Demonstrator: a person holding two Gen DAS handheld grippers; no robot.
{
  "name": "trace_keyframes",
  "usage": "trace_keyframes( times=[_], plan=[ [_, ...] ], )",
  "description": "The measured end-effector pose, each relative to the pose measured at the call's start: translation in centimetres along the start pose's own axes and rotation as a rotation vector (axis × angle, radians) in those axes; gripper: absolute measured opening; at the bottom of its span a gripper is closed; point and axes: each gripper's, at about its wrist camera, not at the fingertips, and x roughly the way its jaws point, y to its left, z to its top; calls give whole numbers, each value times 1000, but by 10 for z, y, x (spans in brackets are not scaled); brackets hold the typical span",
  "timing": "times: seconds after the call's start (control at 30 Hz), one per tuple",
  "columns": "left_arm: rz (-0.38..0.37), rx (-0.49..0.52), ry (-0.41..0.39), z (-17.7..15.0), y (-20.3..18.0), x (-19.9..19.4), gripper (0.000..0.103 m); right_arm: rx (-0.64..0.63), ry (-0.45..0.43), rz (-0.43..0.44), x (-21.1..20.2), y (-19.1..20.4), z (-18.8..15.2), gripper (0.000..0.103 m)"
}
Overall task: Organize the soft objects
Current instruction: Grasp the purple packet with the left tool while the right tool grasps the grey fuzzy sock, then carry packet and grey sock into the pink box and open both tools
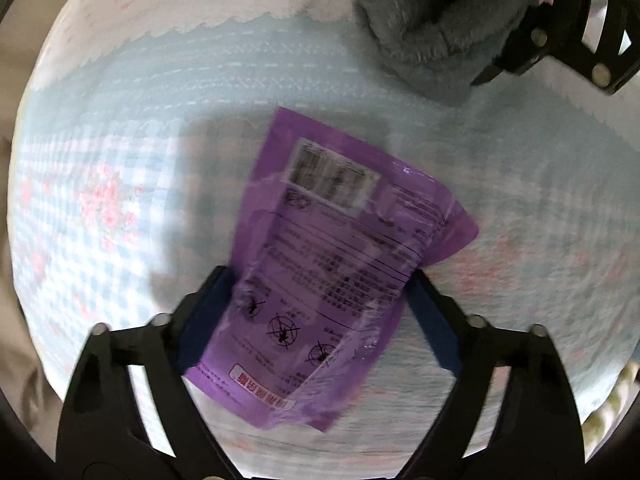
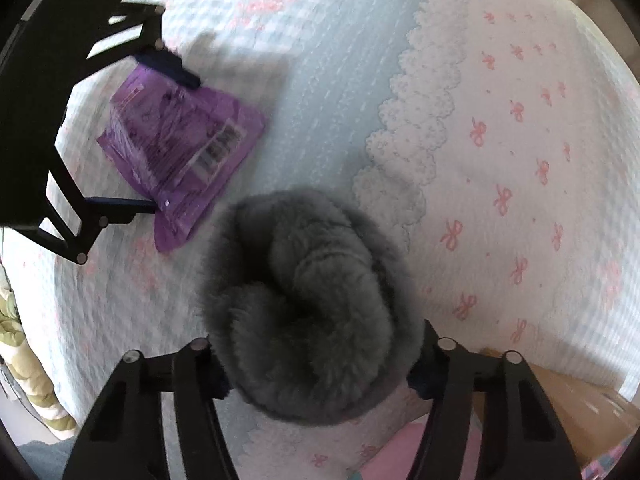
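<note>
A purple plastic packet (image 1: 340,232) with a barcode and printed text lies on the bedspread. My left gripper (image 1: 320,292) points down over it, and its blue pads press the packet's two long edges, so the film bows up between them. The right wrist view shows the same packet (image 2: 180,140) held in the left gripper (image 2: 148,136). A grey fluffy soft item (image 2: 312,280), curled into a ball, sits between the pads of my right gripper (image 2: 316,368), which sink into its fur. In the left wrist view the grey item (image 1: 432,20) is at the top right, with a right gripper finger (image 1: 520,52) against it.
A pale blue and white quilted bedspread (image 2: 500,160) with pink bows and flowers covers the whole surface. A brown cardboard box (image 2: 580,412) shows at the lower right. Green and white fabric (image 2: 24,380) lies at the left edge.
</note>
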Motion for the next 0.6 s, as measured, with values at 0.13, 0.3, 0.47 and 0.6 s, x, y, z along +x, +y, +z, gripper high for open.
trace_keyframes(
  times=[0.13,0.3,0.47,0.6],
  plan=[
    [-10,-62,-18,-9,-3,-12,61,25,-33,1,-5,3,-7,52],
    [-8,-169,-20,-16,-2,-24,49,88,-78,17,-20,2,-19,50],
    [-52,-398,-38,-29,22,-48,44,140,-119,21,-49,5,-32,49],
    [-38,-539,-95,-38,27,-86,43,158,-186,17,-91,3,-41,49]
  ],
)
